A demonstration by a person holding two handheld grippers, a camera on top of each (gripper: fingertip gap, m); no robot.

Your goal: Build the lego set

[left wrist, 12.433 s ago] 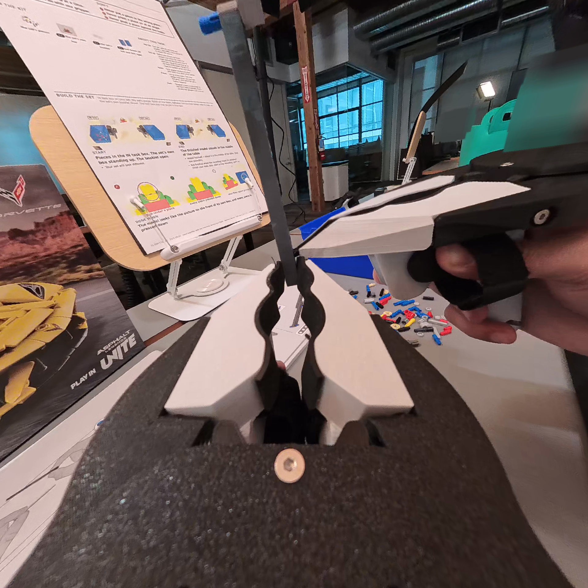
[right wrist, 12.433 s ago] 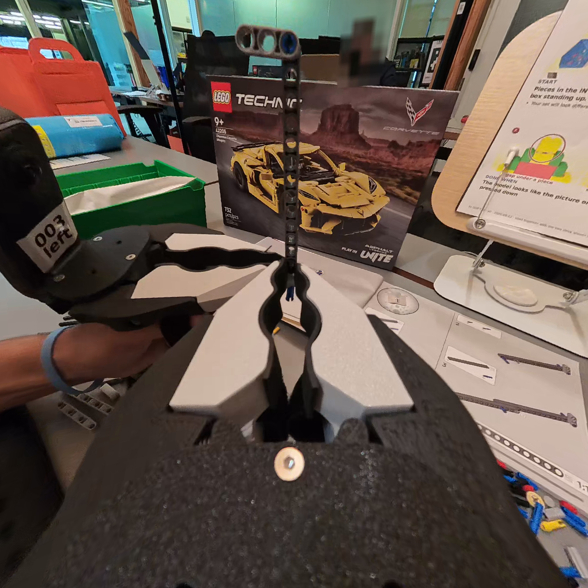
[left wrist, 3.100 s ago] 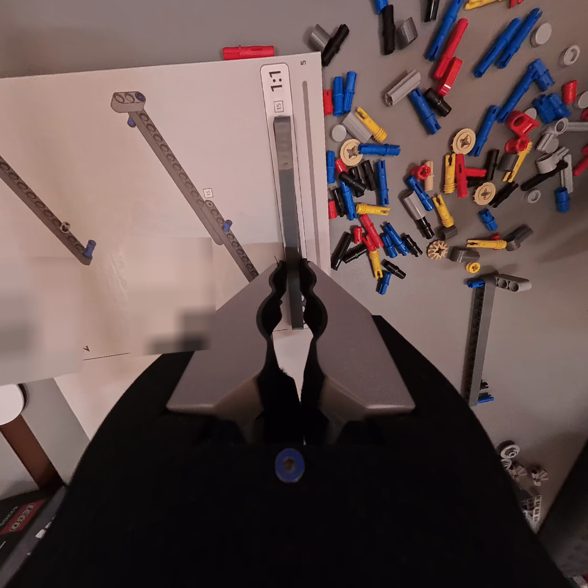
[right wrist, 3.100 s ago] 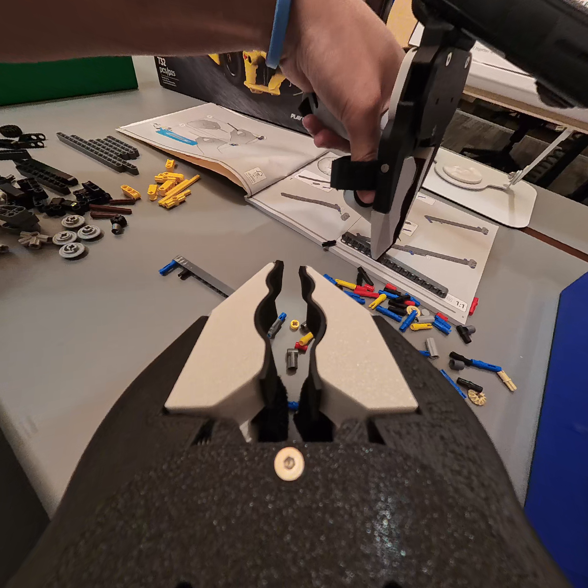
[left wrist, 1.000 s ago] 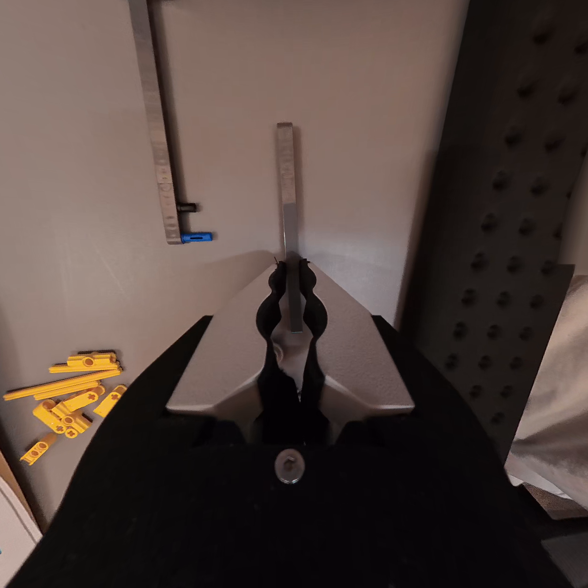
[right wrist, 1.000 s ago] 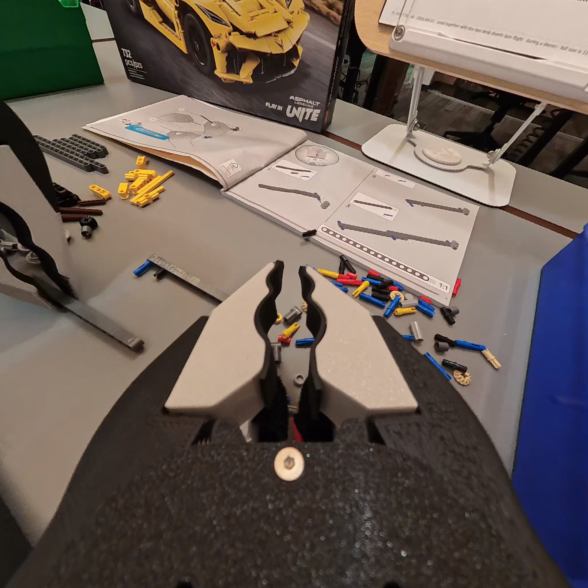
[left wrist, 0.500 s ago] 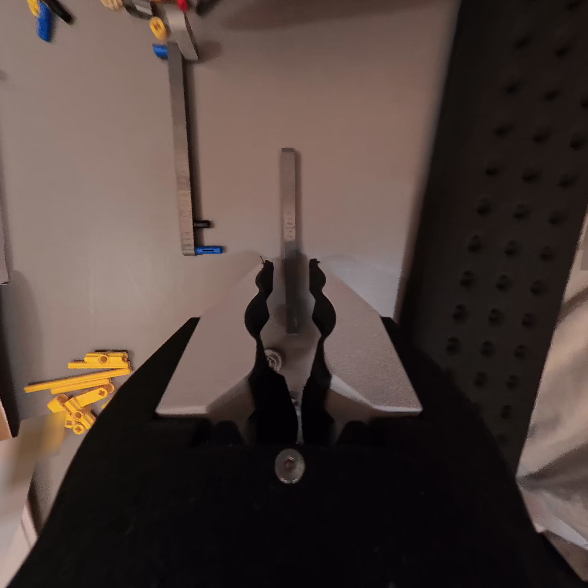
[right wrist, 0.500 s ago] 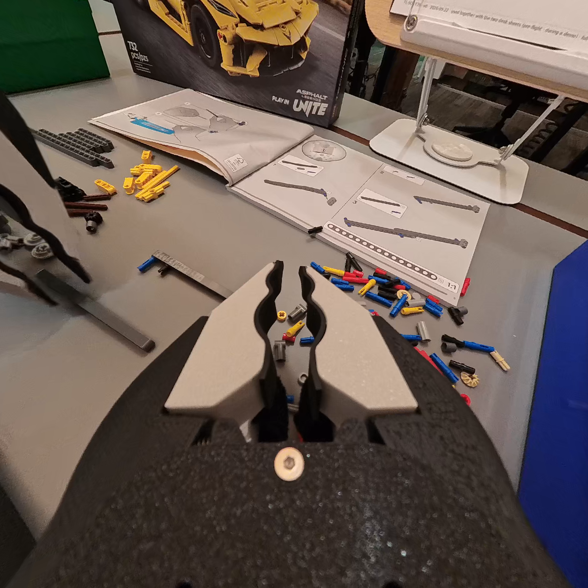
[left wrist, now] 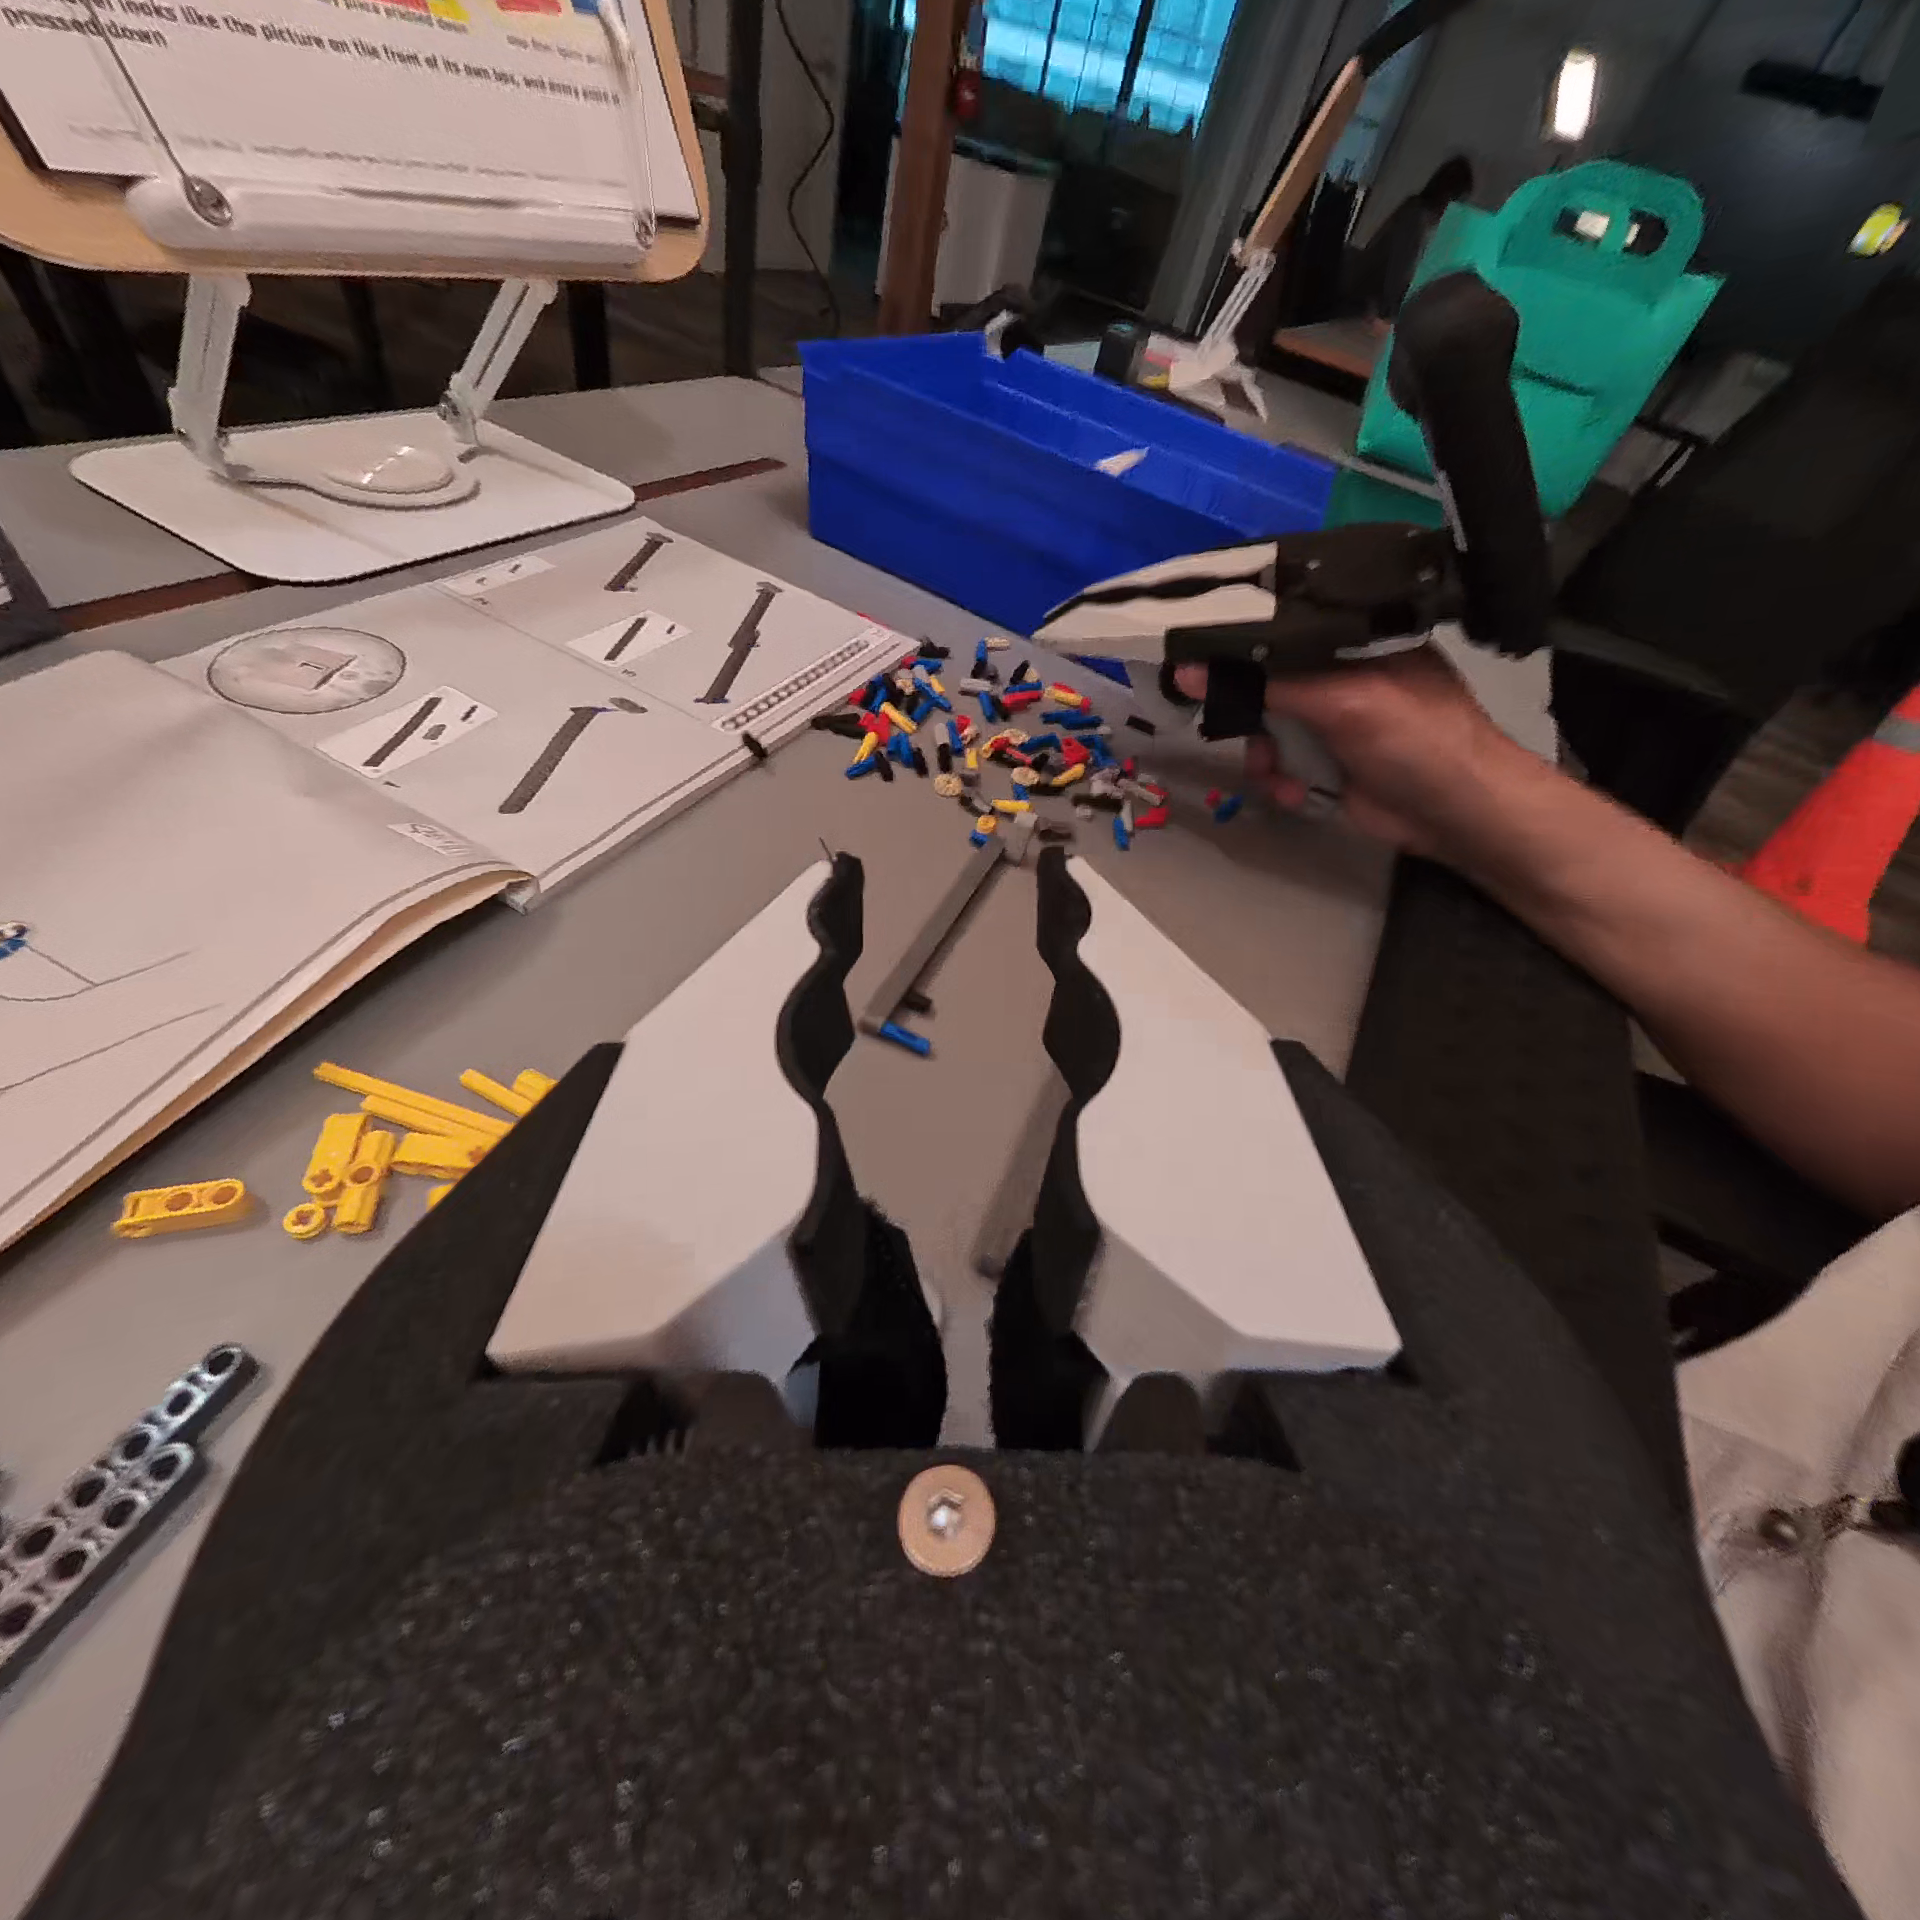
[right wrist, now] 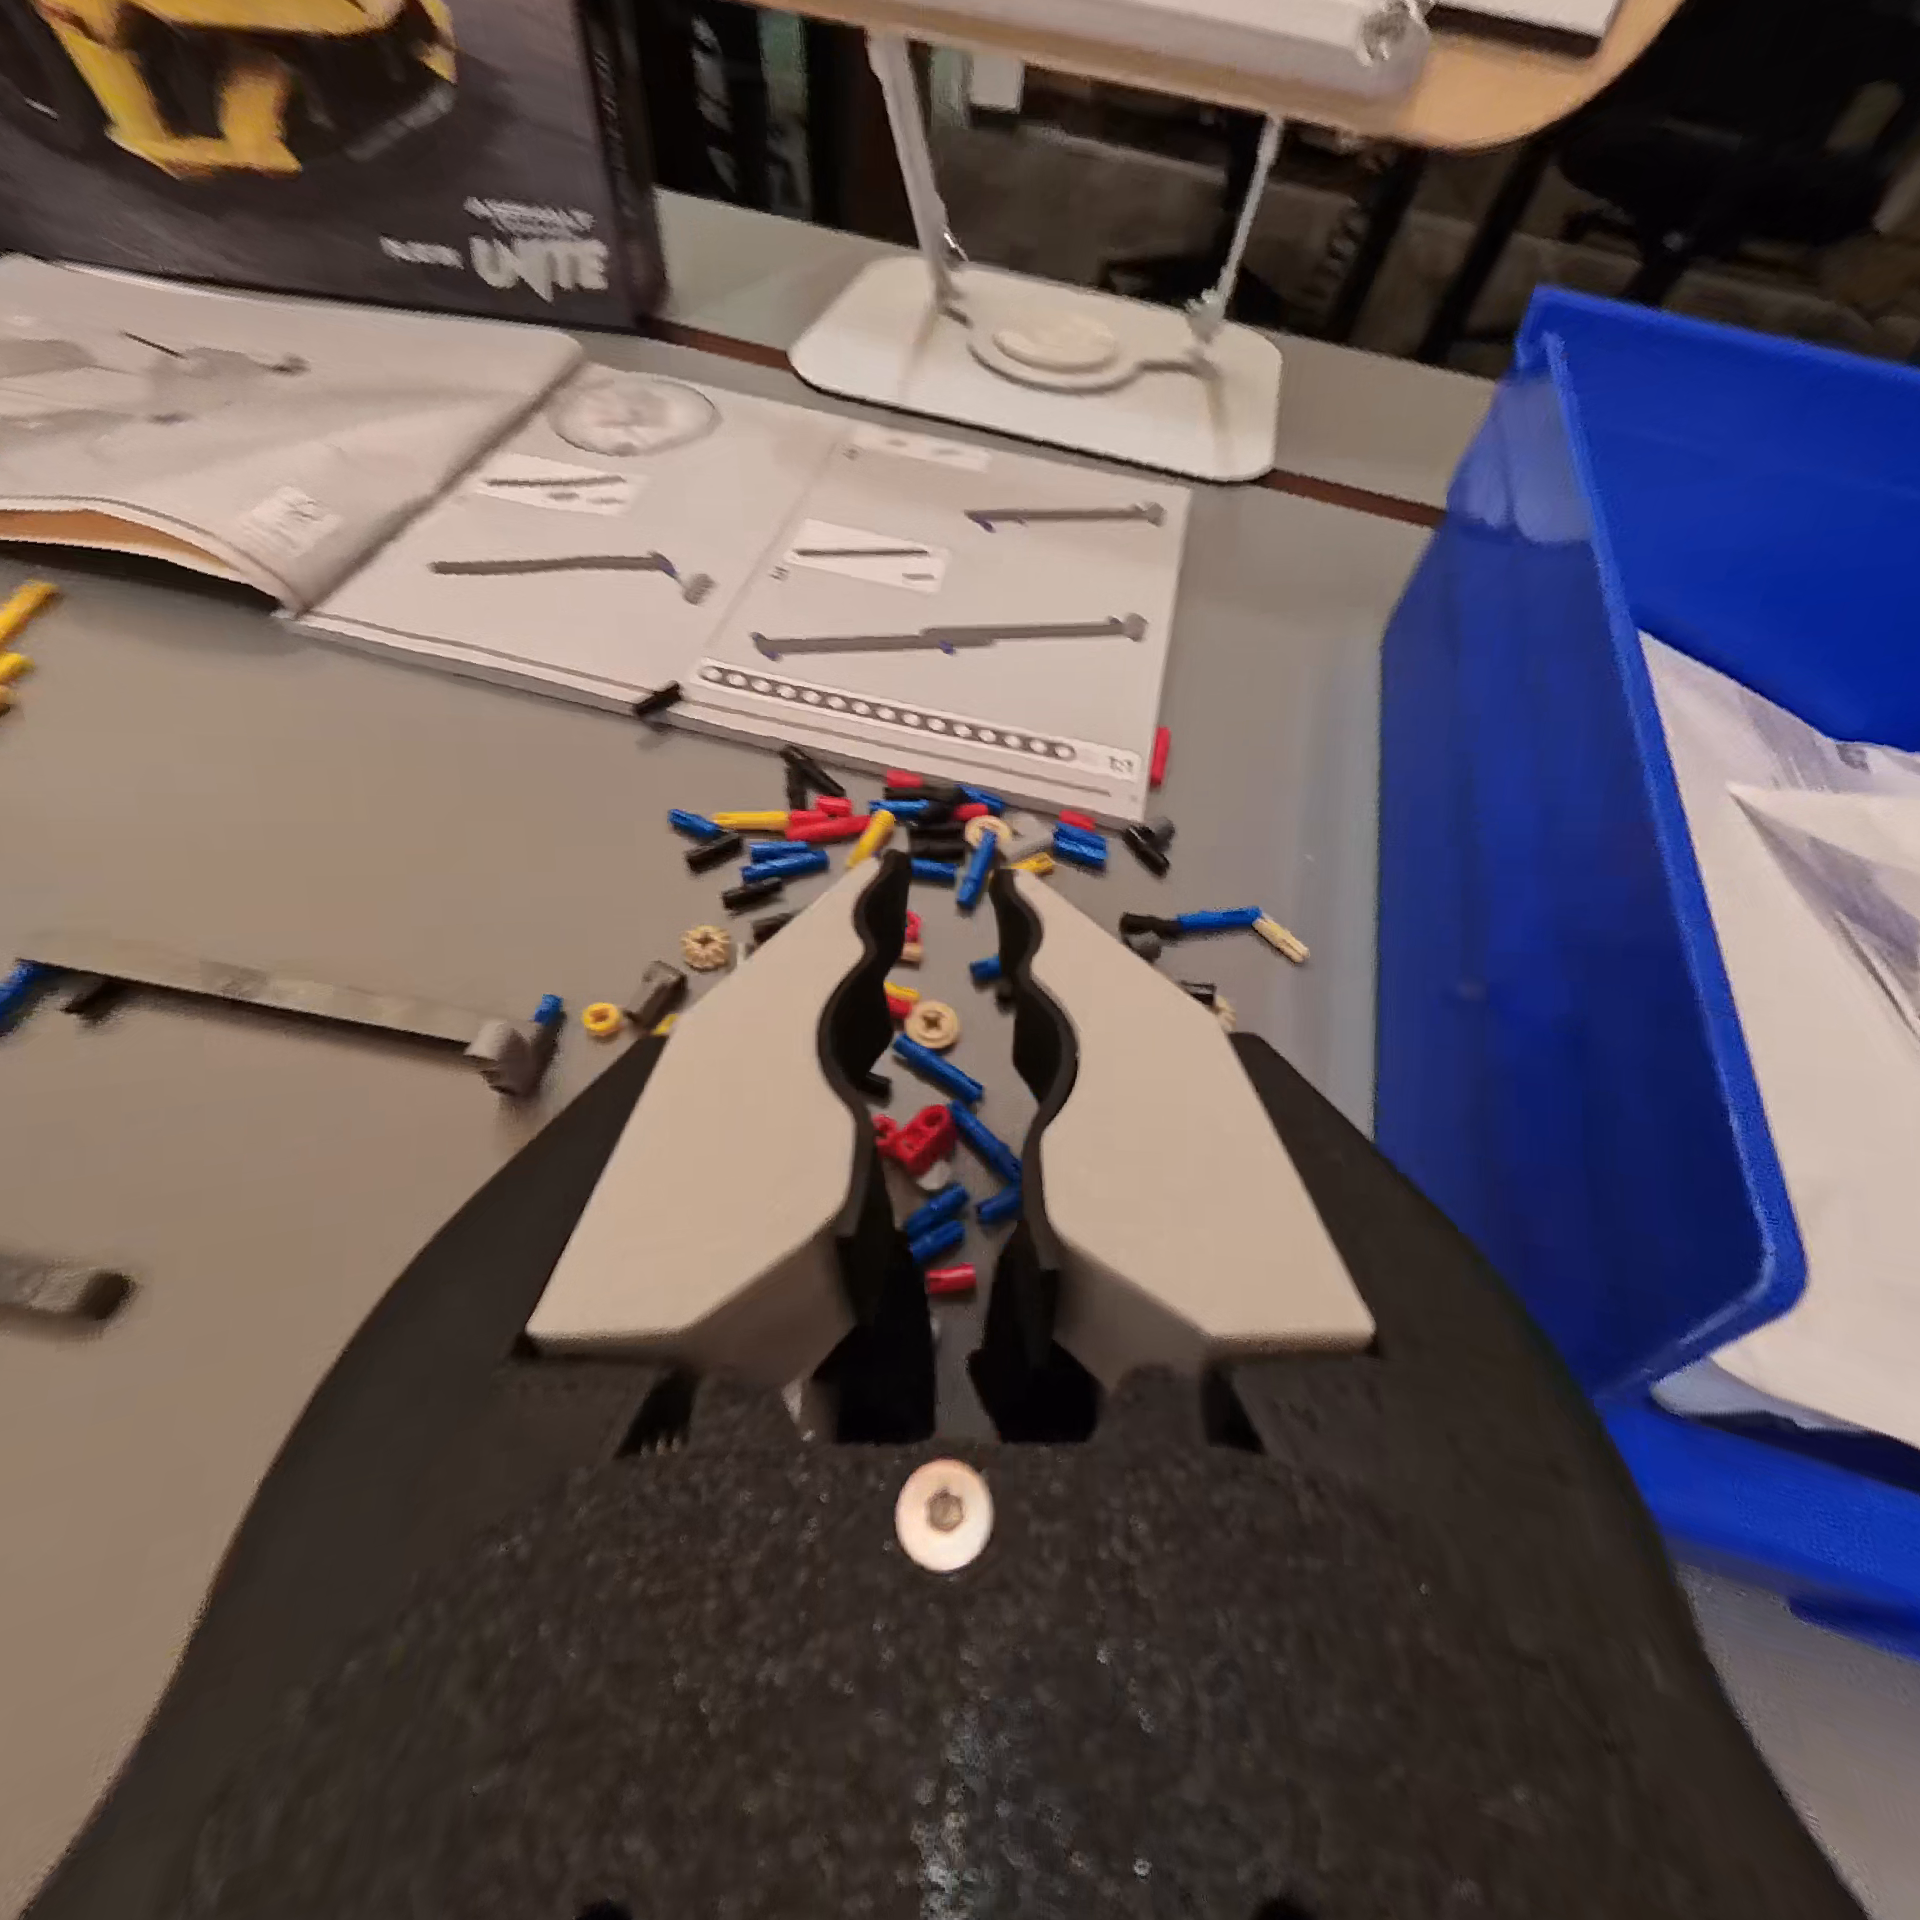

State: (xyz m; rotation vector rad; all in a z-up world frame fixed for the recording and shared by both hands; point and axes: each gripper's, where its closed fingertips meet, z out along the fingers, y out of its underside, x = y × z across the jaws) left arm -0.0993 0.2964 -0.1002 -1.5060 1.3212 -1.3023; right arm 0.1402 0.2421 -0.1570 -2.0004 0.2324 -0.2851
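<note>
The long grey beam (left wrist: 940,935) lay flat on the table (left wrist: 644,997) beside the pin pile (left wrist: 997,727). The left gripper (left wrist: 940,873) had just released another beam, jaws wide and empty; the right gripper (right wrist: 943,878), narrowly parted and empty, hovered over the pins, likely choosing one.

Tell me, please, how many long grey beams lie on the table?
2: one beam beside the pin pile; another's blurred end at the left edge. Others may be hidden.

Right claw (right wrist: 943,868) parted, empty, above scattered pins (right wrist: 940,1070).
</note>
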